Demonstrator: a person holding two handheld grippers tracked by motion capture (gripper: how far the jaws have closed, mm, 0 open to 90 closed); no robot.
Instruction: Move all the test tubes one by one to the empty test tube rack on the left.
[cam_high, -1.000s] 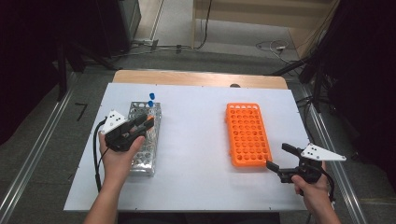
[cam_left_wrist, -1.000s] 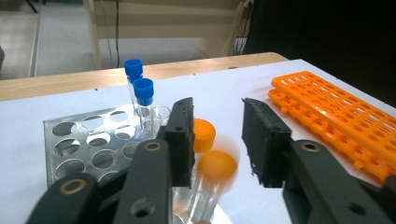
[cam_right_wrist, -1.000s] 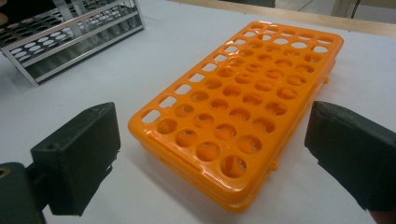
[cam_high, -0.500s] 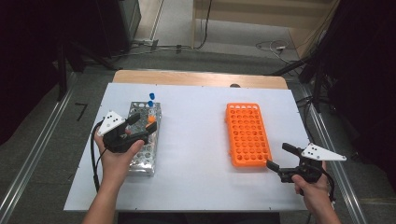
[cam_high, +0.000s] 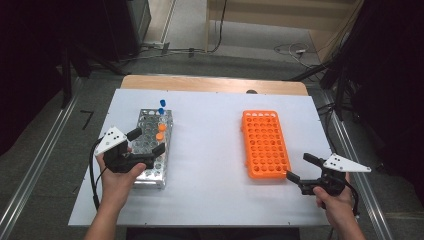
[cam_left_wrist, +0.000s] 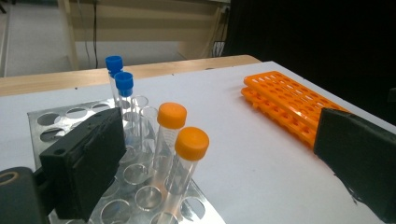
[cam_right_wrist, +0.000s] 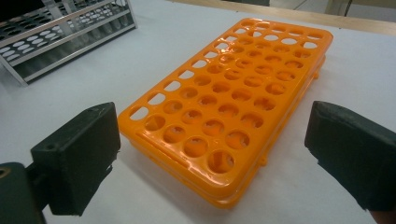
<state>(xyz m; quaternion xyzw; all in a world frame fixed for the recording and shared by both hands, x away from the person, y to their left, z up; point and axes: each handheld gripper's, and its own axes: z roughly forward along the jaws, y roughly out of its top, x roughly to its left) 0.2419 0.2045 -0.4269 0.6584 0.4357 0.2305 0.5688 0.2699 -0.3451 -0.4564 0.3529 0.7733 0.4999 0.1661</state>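
A metal tube rack (cam_high: 148, 167) (cam_left_wrist: 60, 116) sits on the left of the white table. It holds two orange-capped tubes (cam_high: 160, 131) (cam_left_wrist: 172, 115) and two blue-capped tubes (cam_high: 161, 107) (cam_left_wrist: 124, 80), all upright. My left gripper (cam_high: 146, 141) (cam_left_wrist: 219, 140) hovers over the rack's near half. Its jaws have just been opening and now stand wide. The orange-capped tubes rise between the pads, and neither pad touches them. An empty orange rack (cam_high: 265, 145) (cam_right_wrist: 233, 93) lies to the right. My right gripper (cam_high: 299, 166) (cam_right_wrist: 217, 149) is open at that rack's near right corner, holding nothing.
The white table top (cam_high: 210, 150) ends in a wooden strip (cam_high: 210, 84) at the far edge. Metal rails (cam_high: 35, 165) run along both sides of the table. Bare table lies between the two racks.
The left jaws were nearly closed by an orange-capped tube a second ago and have spread wide. The tube stays upright in the rack. The left hand drew back slightly. The right hand kept still.
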